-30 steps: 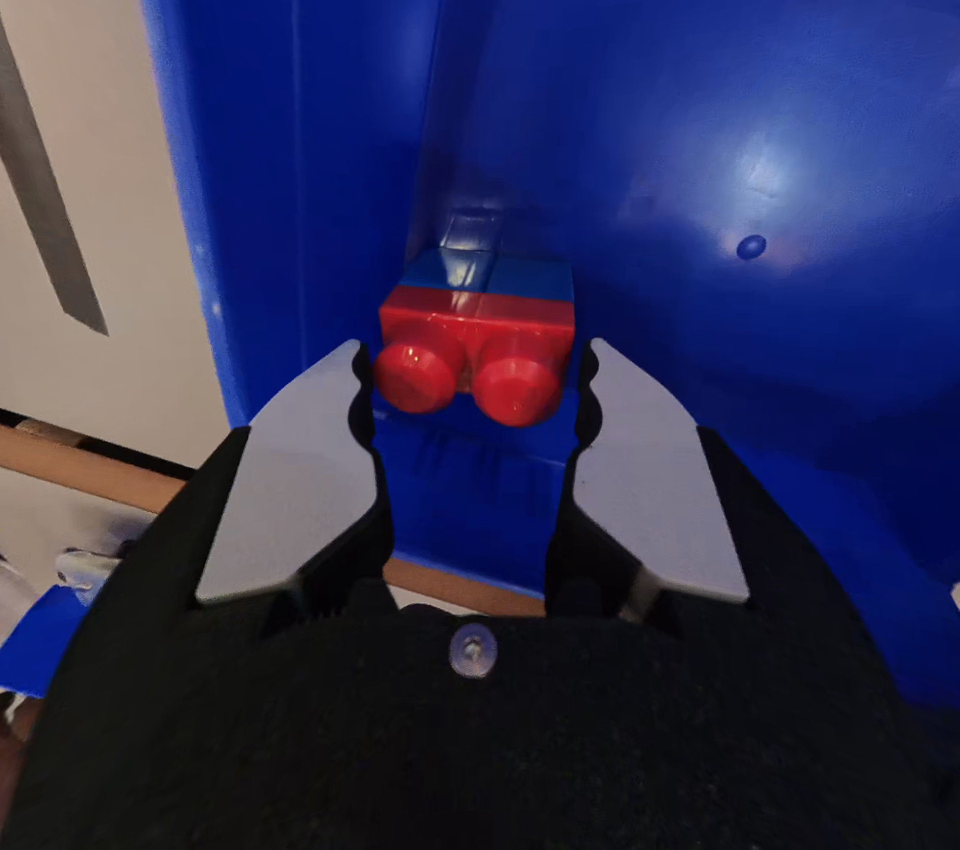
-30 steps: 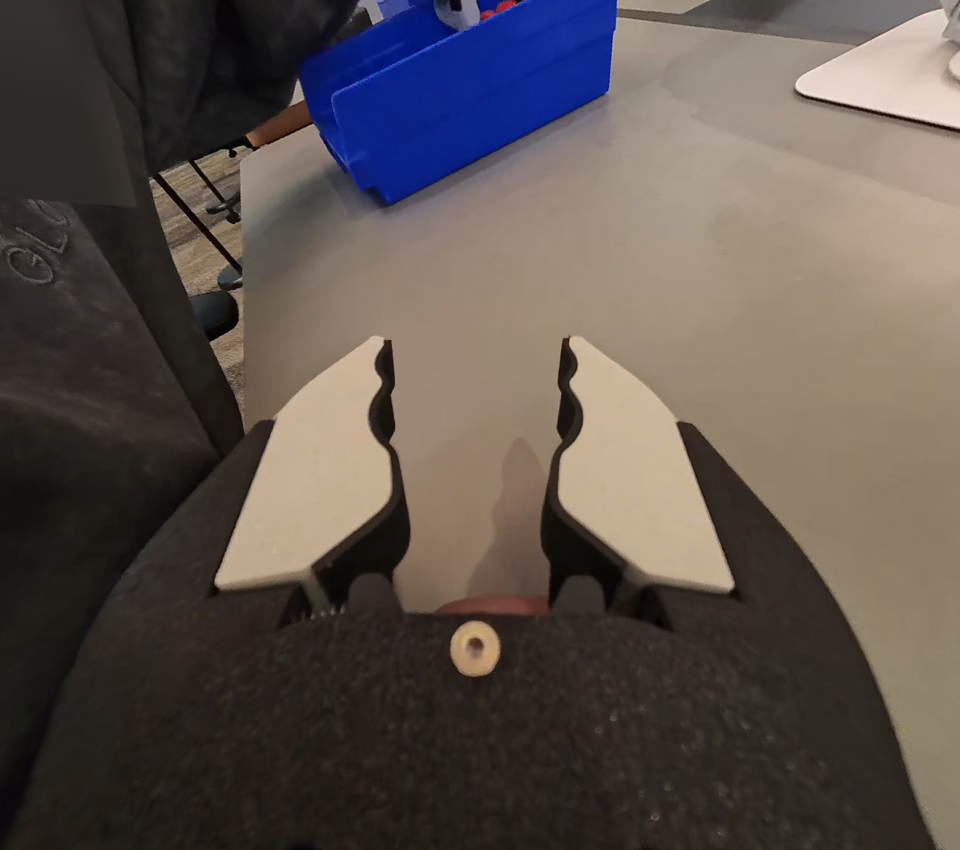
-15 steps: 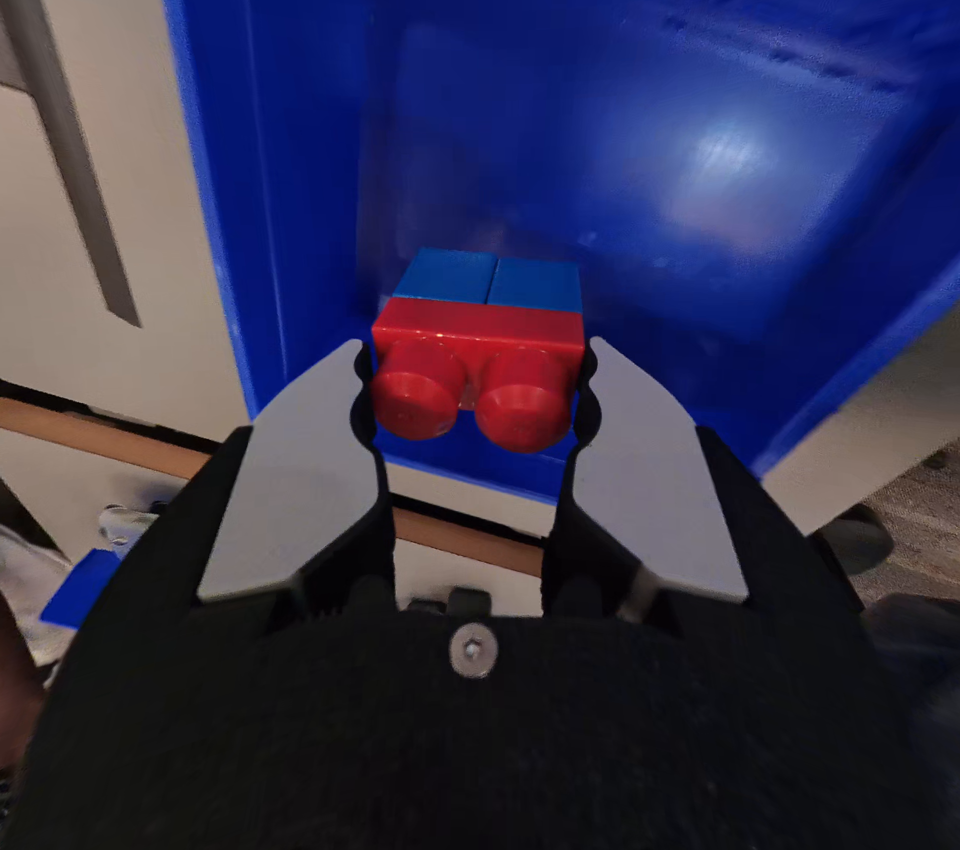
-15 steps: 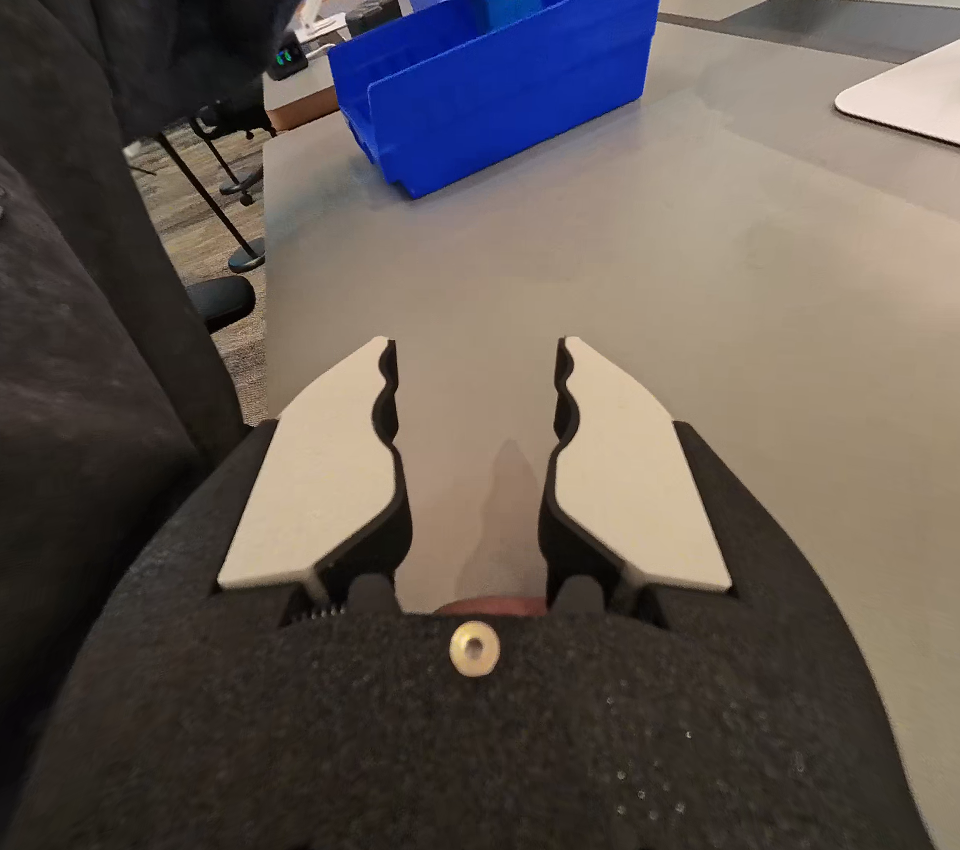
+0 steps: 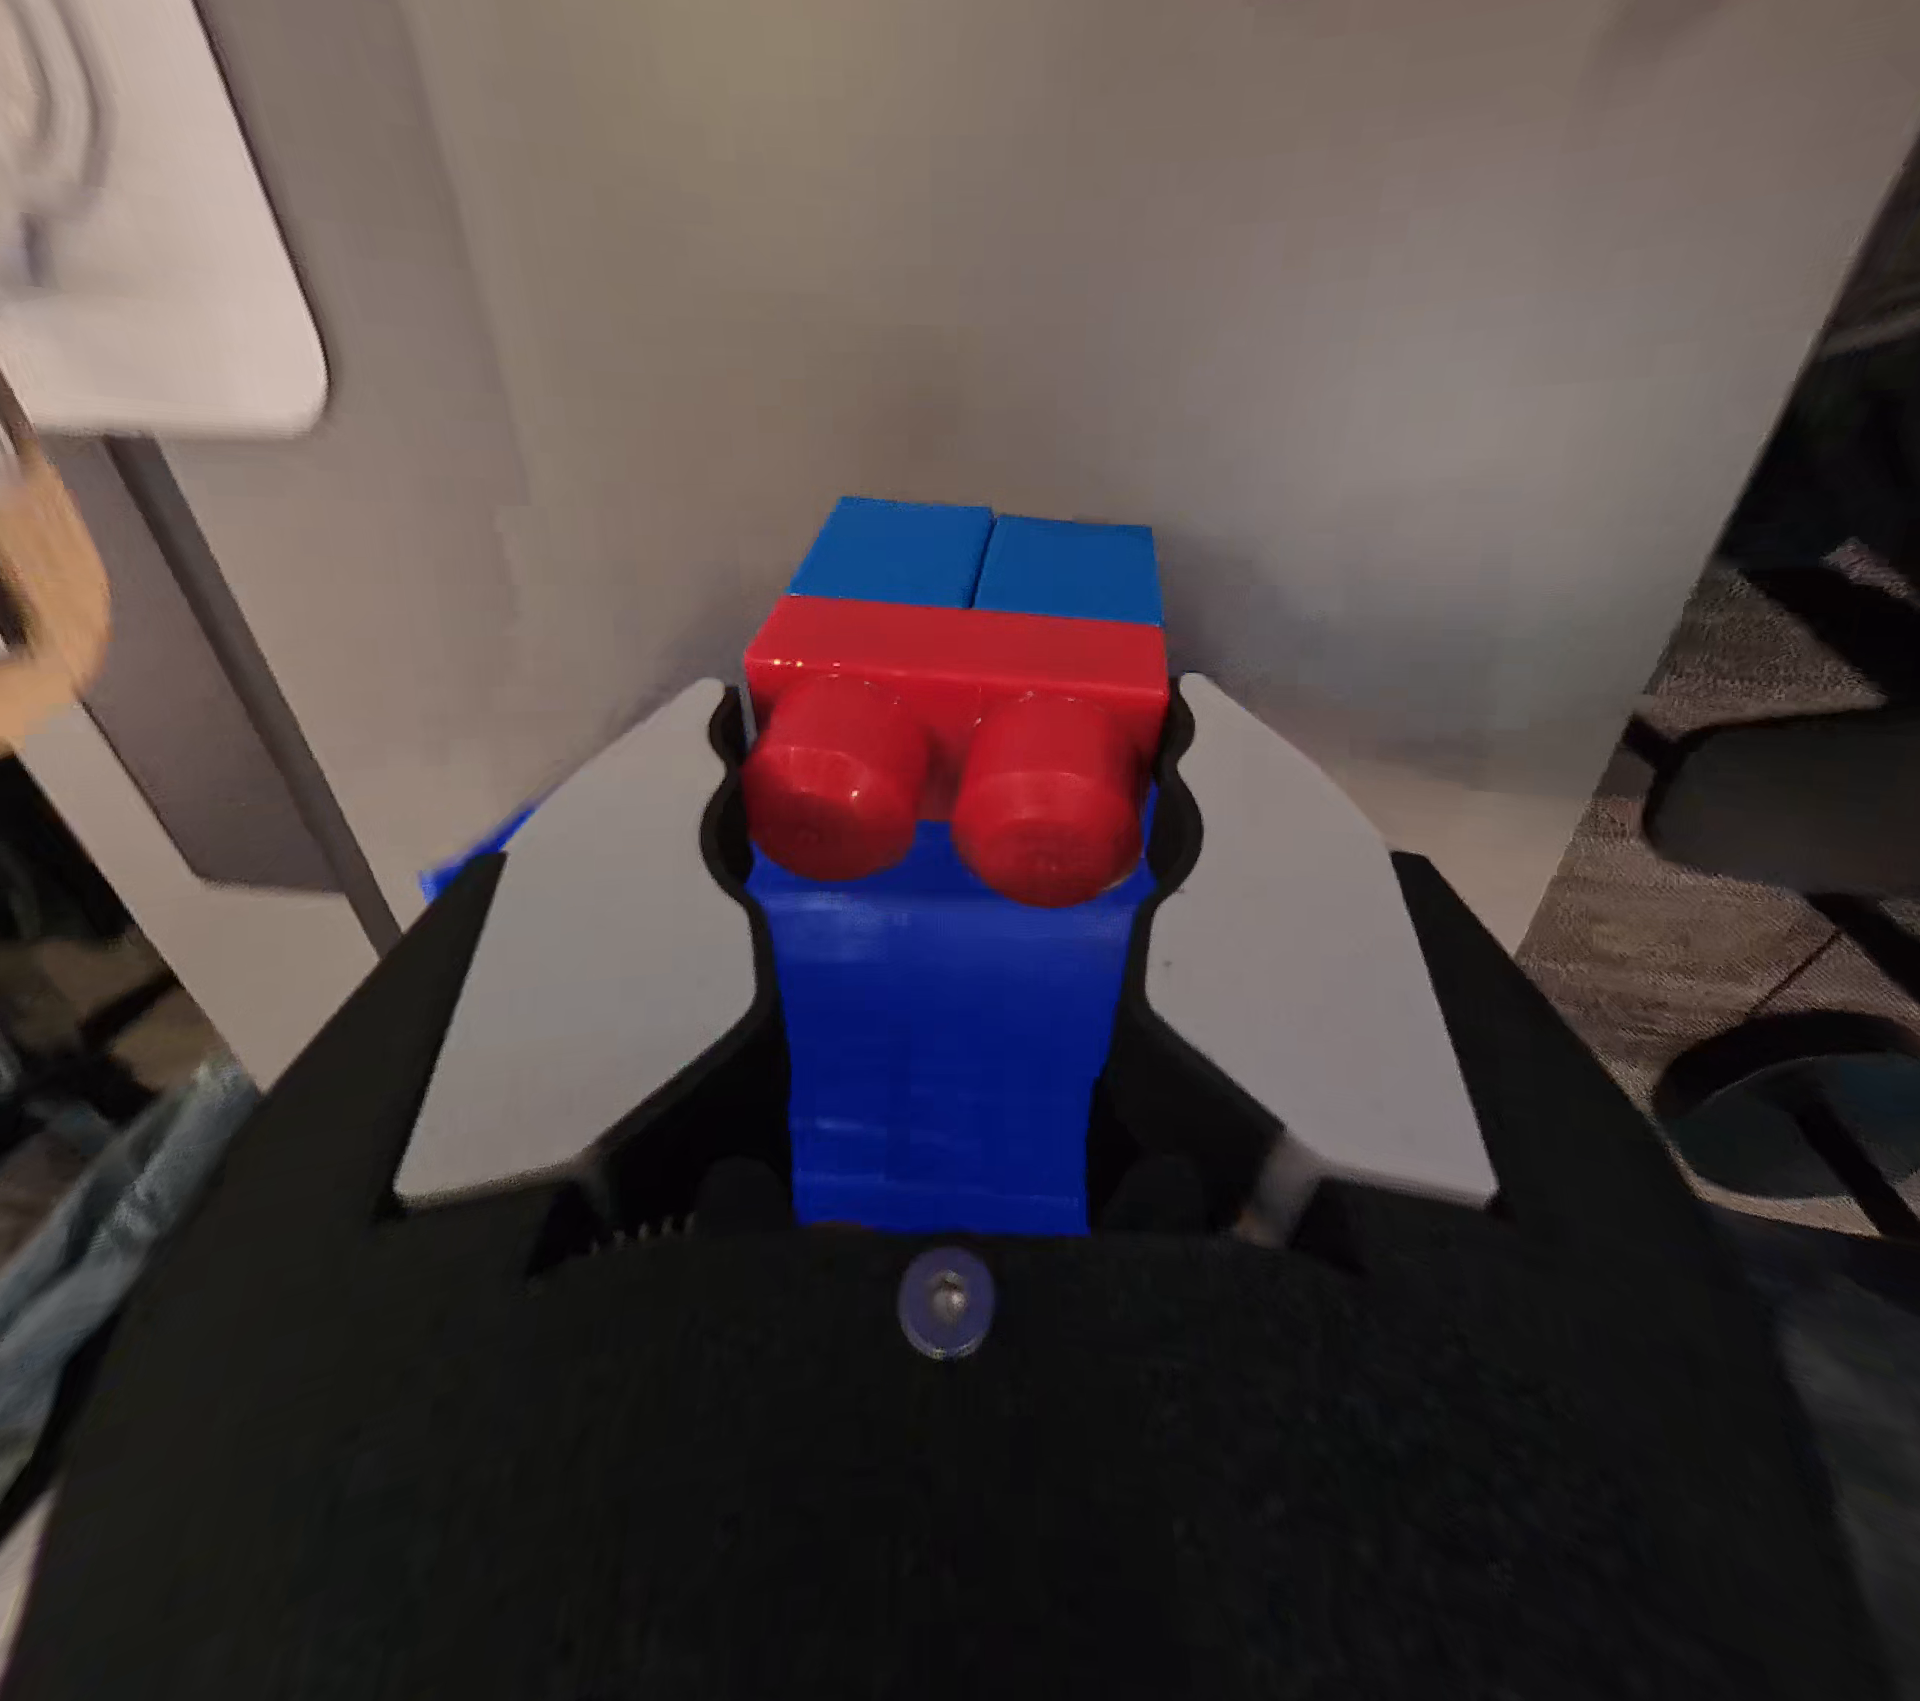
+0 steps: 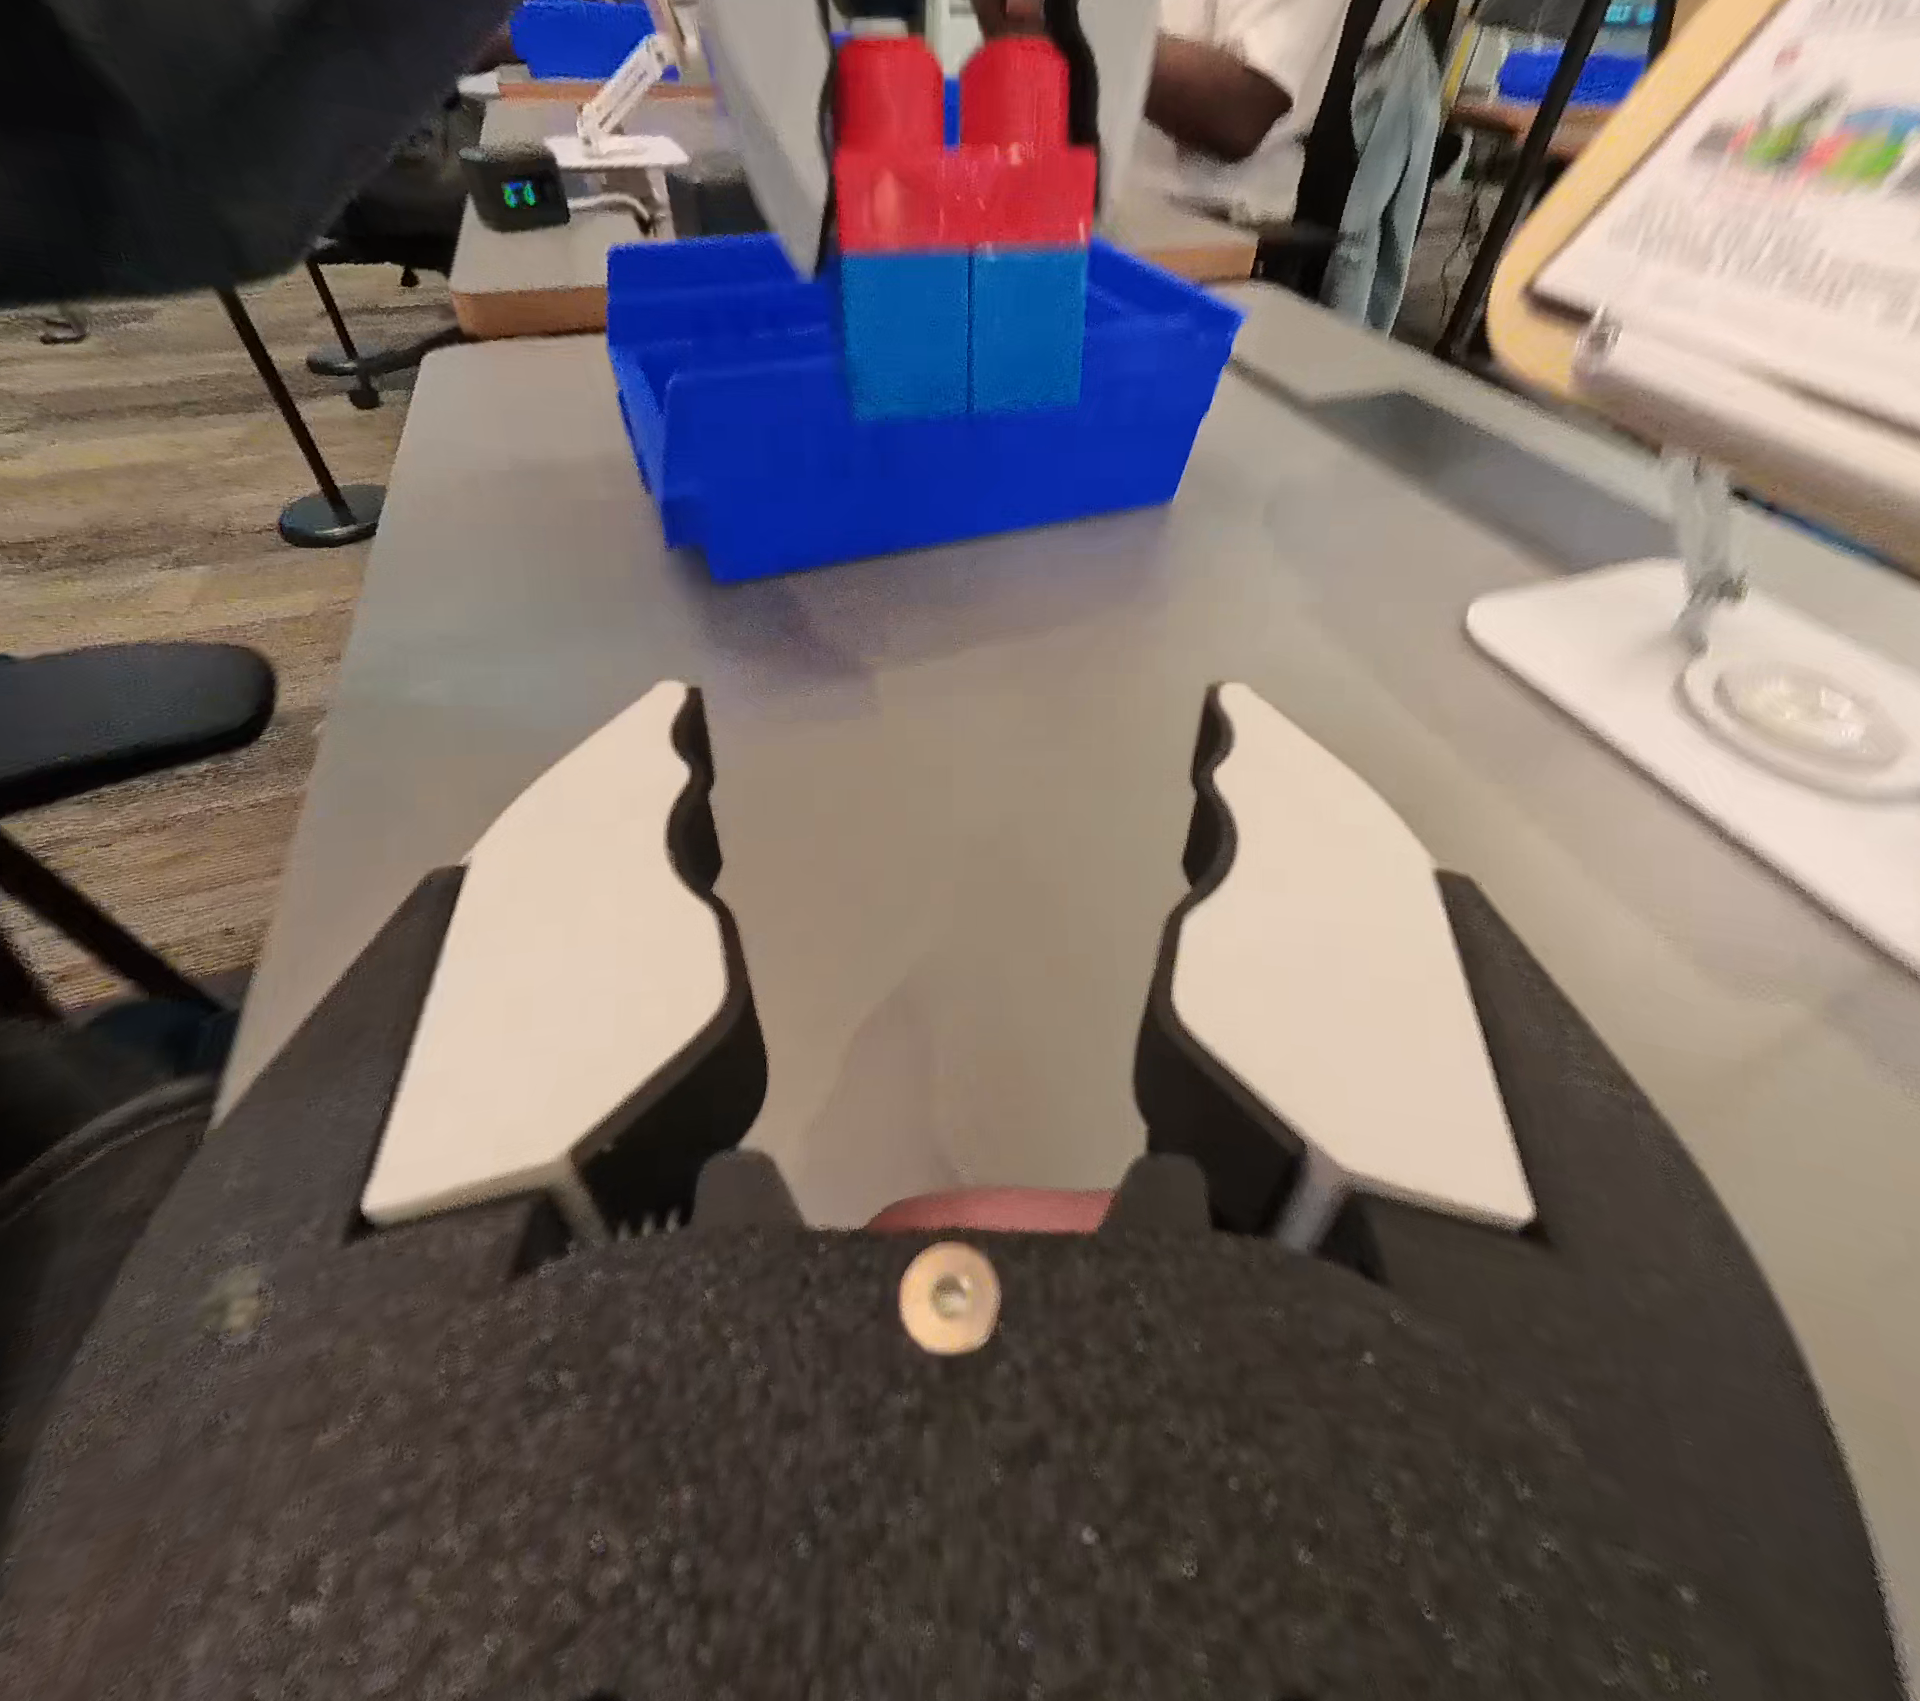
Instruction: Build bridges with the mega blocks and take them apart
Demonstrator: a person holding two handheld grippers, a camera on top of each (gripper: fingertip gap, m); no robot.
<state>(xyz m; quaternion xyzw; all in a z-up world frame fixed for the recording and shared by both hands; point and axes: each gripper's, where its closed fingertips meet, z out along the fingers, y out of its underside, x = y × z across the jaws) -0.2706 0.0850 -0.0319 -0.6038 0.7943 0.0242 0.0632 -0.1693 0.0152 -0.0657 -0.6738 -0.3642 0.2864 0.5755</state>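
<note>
The right gripper (image 6: 951, 810) hangs low over the grey counter (image 6: 935, 643), its jaws spread with nothing between them. Beyond it, in front of the blue bin (image 6: 914, 467), the left gripper (image 5: 951, 747) holds its jaws pinched on the red mega block (image 5: 951, 664), studs up, with two blue mega blocks (image 6: 961, 326) side by side under it, the stack lifted clear above the counter. A white stand base (image 6: 1704, 716) sits right of the bin.

red block (image 5: 951, 659), two blue blocks (image 5: 977, 555), blue bin (image 6: 914, 467), grey table (image 6: 1039, 716)
</note>
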